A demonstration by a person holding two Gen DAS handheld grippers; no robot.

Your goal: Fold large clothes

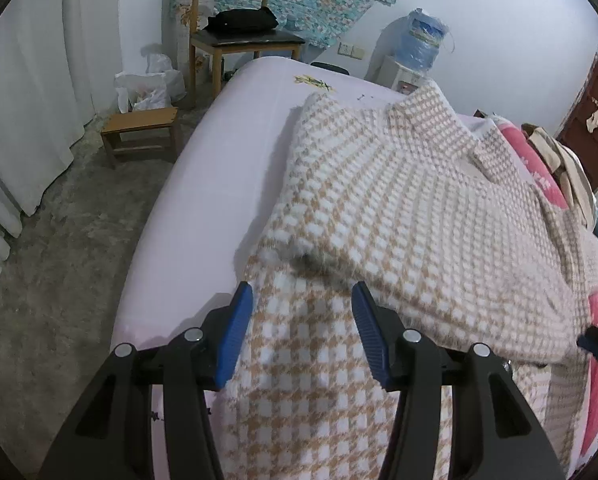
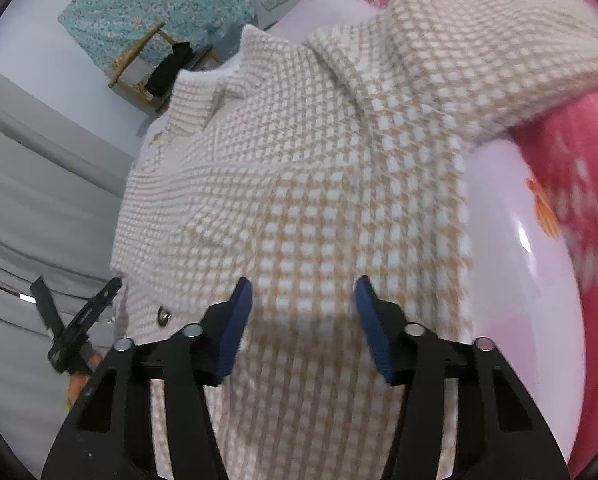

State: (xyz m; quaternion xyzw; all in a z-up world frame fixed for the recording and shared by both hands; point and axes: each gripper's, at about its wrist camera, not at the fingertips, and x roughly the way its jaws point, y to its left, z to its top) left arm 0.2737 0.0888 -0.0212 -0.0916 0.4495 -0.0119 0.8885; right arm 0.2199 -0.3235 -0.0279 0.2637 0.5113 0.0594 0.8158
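The near hem of the houndstooth coat [image 1: 399, 216] runs under both pairs of tongs and off the bottom of each wrist view, so its lower edge cannot be made out. Its far sleeve, toward the red quilt [image 2: 571, 168], is blurred, and only a sliver of that quilt shows past the coat in the left wrist view. A button [image 2: 163, 315] shows near the coat's front edge; whether there are more is hard to tell.

The coat is tan and white, thick and fuzzy, and lies spread on the bed [image 1: 219, 168] with its pale pink sheet. One side is folded back over the body, leaving a rounded doubled edge just ahead of the left tongs [image 1: 302, 294]. The collar lies at the coat's far end, toward the wooden chair [image 1: 235, 32].

The left tongs stand wide apart above the coat, gripping nothing. The right tongs [image 2: 303, 290] are likewise spread wide over the coat's middle, with cloth beneath them but none pinched.
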